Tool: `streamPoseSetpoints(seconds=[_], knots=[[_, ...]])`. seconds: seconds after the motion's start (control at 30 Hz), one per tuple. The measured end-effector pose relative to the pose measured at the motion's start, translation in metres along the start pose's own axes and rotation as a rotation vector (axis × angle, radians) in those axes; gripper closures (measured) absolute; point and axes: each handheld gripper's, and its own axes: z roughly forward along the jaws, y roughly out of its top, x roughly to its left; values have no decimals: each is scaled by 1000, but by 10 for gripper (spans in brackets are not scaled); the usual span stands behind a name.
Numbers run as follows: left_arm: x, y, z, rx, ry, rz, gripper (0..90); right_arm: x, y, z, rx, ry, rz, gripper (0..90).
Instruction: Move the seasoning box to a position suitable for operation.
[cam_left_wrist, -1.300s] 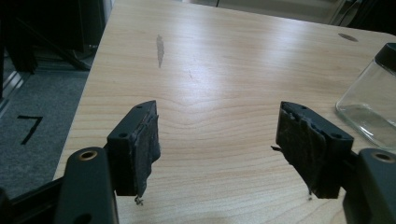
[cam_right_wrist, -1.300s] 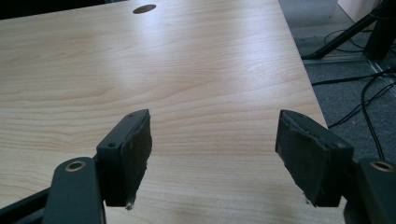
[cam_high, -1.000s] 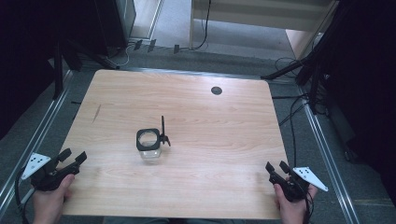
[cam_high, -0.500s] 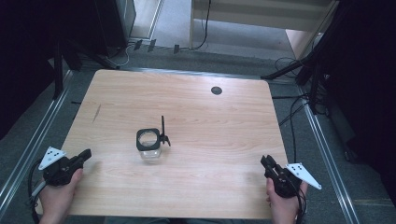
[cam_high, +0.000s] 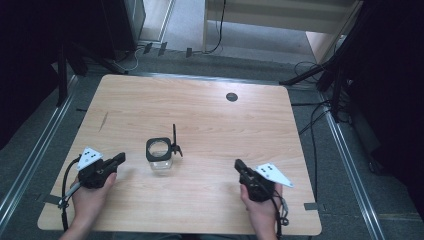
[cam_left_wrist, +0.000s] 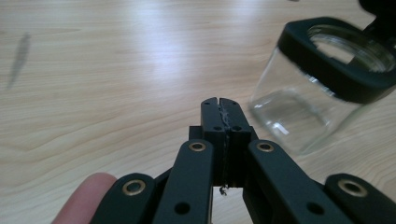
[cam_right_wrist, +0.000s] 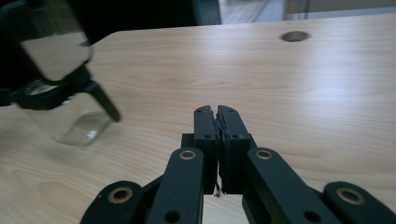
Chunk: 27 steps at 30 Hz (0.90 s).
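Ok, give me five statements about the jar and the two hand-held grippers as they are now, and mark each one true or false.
1. The glass jar stands upright on the table with its lid swung open. True.
2. The left hand-held gripper is clamped on the jar. False: it is shut on nothing, and bare table lies between it and the jar.
3. The right hand-held gripper has its jaws closed. True.
4. The jar is full of liquid. False: nothing shows inside it; the clear glass looks empty.
5. The jar stands right beside the round hole in the tabletop. False: the hole is near the table's far edge, well apart from the jar.
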Motion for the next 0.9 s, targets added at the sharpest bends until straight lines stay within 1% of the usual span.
streamPoseSetpoints(seconds=[0.03,0.07,0.1,0.13,0.17,0.2,0.23,0.27,0.3,0.33,0.37,0.4,0.47,0.5,0.53,0.57,0.6,0.63,0.67,0.7,0.8,0.83,0.87,0.9], knots=[[-4,2,2,-2,-8,2,900,9,0,5,6,13,-9,892],[-8,4,4,-6,-14,5,900,25,0,15,12,38,-25,900],[-11,5,7,-8,-19,7,900,25,0,15,12,38,-25,900],[-17,7,11,-10,-27,13,900,38,-1,22,6,48,-32,900],[-17,7,11,-10,-27,13,900,43,-1,25,4,56,-35,900],[-19,8,12,-7,-28,18,900,43,-1,25,4,56,-35,900],[-22,9,15,-6,-30,14,900,52,-1,31,3,70,-27,900],[-22,9,15,-6,-30,14,900,52,-1,31,3,70,-27,900],[-23,8,16,-2,-32,16,900,56,-1,35,6,81,-23,900],[-26,7,18,5,-38,21,900,64,-3,42,14,93,-25,900],[-26,7,18,5,-38,21,900,64,-3,42,14,93,-25,900],[-30,7,19,10,-45,30,900,72,-5,50,28,110,-32,900],[-34,6,19,13,-54,35,900,81,-9,58,44,121,-38,900],[-34,6,19,13,-54,35,900,84,-11,62,53,126,-41,900],[-37,6,19,15,-60,40,900,88,-13,65,59,131,-46,900],[-42,4,19,22,-64,52,900,92,-15,69,67,134,-51,900],[-44,4,19,24,-72,50,900,94,-17,72,74,138,-55,900],[-46,4,19,29,-88,41,900,97,-18,75,79,140,-54,900],[-46,4,19,29,-88,41,900,99,-19,78,85,143,-55,900],[-51,2,19,35,-97,41,900,101,-20,81,86,143,-57,900],[-60,1,20,51,-130,62,900,103,-23,88,94,139,-57,900],[-60,1,20,51,-130,62,900,103,-23,88,94,139,-57,900],[-62,0,21,57,-140,74,900,102,-23,92,95,134,-35,900],[-64,0,22,57,-139,85,900,102,-23,92,95,134,-35,900]])
